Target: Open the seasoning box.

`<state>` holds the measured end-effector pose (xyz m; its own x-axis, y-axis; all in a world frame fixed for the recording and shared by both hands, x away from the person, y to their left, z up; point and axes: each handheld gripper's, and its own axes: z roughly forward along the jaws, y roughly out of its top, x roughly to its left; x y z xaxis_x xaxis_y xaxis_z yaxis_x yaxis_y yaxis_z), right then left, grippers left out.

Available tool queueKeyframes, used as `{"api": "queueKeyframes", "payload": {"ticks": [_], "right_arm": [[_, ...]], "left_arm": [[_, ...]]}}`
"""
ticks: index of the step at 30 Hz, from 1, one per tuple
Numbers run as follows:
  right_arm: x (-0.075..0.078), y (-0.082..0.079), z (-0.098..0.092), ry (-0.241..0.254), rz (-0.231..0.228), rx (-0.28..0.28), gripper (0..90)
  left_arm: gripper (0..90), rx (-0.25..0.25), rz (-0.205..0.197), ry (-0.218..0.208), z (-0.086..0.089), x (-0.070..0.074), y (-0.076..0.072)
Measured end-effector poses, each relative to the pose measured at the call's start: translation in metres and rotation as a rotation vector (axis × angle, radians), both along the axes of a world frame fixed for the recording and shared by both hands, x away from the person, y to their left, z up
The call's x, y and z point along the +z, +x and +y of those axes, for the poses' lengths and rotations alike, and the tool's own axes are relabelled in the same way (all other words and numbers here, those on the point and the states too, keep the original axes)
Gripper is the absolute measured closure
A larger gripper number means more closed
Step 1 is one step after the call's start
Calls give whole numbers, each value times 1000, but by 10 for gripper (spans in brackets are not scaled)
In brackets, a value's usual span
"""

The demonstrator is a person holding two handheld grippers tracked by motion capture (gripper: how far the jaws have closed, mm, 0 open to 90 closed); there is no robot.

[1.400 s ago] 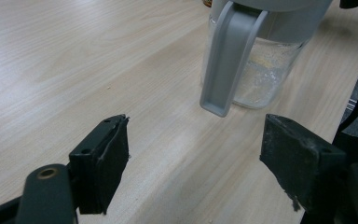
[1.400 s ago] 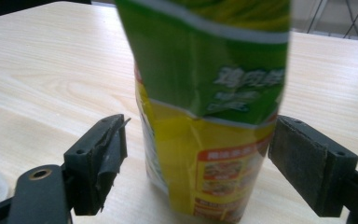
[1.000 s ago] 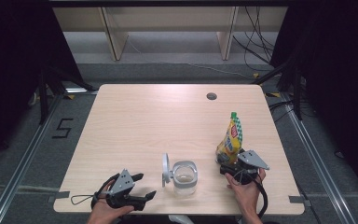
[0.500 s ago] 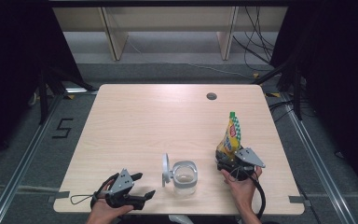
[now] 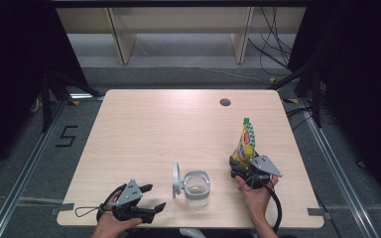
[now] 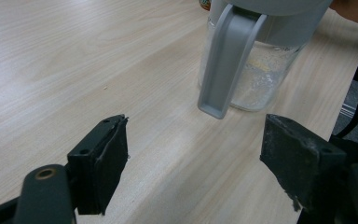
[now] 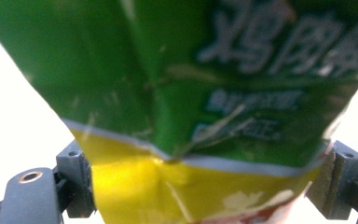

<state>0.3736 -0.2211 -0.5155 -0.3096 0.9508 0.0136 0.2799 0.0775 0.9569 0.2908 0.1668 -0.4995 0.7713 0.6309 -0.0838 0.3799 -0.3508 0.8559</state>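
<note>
Near the right front of the pale wooden table (image 5: 144, 129), a green and yellow foil snack pouch (image 5: 244, 144) stands upright, its lower part gripped between the jaws of the right gripper (image 5: 245, 171); the right gripper view shows both jaws pressed against the pouch's yellow base (image 7: 135, 191), creasing the foil. Just to its left, at the front edge, sits a clear glass jar (image 5: 196, 187) with a grey hinged lid (image 5: 176, 179) swung open and standing on edge beside the mouth, a little pale residue or powder at the bottom (hard to tell which). From the left gripper view the jar's grey lid tab (image 6: 223, 60) hangs down the near wall. Farther left, the left gripper (image 5: 148, 197) rests low near the table edge, jaws spread wide and holding nothing, pointed toward the jar but apart from it. By my judgement the work is at an early-middle stage: jar opened, pouch secured and lifted upright; what remains is carrying it over, tipping contents in, and probably steadying the jar
</note>
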Motion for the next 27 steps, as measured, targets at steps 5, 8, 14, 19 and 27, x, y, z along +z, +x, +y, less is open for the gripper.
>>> {"api": "queueKeyframes", "payload": {"ticks": [5, 8, 14, 19, 27], "right_arm": [[0, 2, -1, -10, -8, 6, 172], [0, 2, 0, -10, -8, 2, 194], [4, 2, -1, -37, 8, 11, 261], [9, 2, -8, -76, 37, 59, 287], [22, -11, -18, -221, 31, 165, 312]], "left_arm": [[226, -1, 1, 3, 0, 0, 0], [226, -1, -2, 4, 0, 0, 0], [227, 6, 4, -17, 0, 0, 0], [227, 0, -11, -6, 3, 1, 2], [228, 19, 0, -9, 2, 1, 1]]}}
